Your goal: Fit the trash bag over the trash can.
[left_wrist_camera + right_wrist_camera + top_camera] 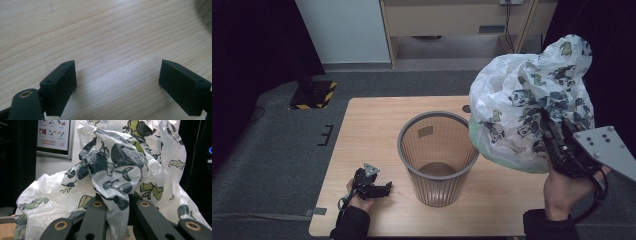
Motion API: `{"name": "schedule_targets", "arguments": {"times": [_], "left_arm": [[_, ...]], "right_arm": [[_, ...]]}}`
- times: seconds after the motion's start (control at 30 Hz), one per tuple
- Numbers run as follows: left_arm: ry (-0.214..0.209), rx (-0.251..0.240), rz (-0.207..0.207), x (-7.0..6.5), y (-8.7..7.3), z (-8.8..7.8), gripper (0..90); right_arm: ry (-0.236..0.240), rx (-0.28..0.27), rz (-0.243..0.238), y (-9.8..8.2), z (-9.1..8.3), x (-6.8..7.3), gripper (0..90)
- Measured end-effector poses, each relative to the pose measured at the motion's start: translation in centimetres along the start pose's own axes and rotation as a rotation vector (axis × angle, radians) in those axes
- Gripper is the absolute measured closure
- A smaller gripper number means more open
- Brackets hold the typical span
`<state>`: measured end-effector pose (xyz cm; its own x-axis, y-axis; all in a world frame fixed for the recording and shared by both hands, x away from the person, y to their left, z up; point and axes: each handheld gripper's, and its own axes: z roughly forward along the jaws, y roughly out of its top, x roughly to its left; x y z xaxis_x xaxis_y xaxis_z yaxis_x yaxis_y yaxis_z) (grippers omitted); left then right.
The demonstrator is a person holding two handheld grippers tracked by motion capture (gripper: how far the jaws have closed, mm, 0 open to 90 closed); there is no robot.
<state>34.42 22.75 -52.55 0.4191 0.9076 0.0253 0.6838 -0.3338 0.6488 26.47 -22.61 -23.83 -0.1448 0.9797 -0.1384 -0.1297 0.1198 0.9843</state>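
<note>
2 claws | R claw clamped on bag, billows up-left | L claw apart, tabletop

A recording room in a lab or workshop is suggested. A small wooden table is set alone on grey carpet, with black curtains hung along both sides. A black base marked with yellow-and-black hazard tape is placed on the floor beyond the table's far left corner. Plain wooden furniture with cables trailing down it is seen against the back wall. In the right gripper view, a framed notice with pictograms is fixed to a pale wall.
</note>
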Motion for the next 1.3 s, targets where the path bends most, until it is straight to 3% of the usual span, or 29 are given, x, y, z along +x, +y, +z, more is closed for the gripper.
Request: {"name": "schedule_targets", "arguments": {"times": [0.5,0.83,1.3], "left_arm": [[0.0,0.0,0.002,0.0,0.0,0.0,14.0],[-0.002,0.002,0.003,0.0,0.0,0.0,14.1],[-0.007,0.005,0.003,0.0,0.0,0.0,14.1]], "right_arm": [[0.094,-0.021,0.015,0.0,-0.7,5.7,82.5],[0.147,-0.03,0.026,0.0,0.5,9.3,83.0],[0.256,-0.038,0.057,0.5,1.2,13.8,83.3]]}}
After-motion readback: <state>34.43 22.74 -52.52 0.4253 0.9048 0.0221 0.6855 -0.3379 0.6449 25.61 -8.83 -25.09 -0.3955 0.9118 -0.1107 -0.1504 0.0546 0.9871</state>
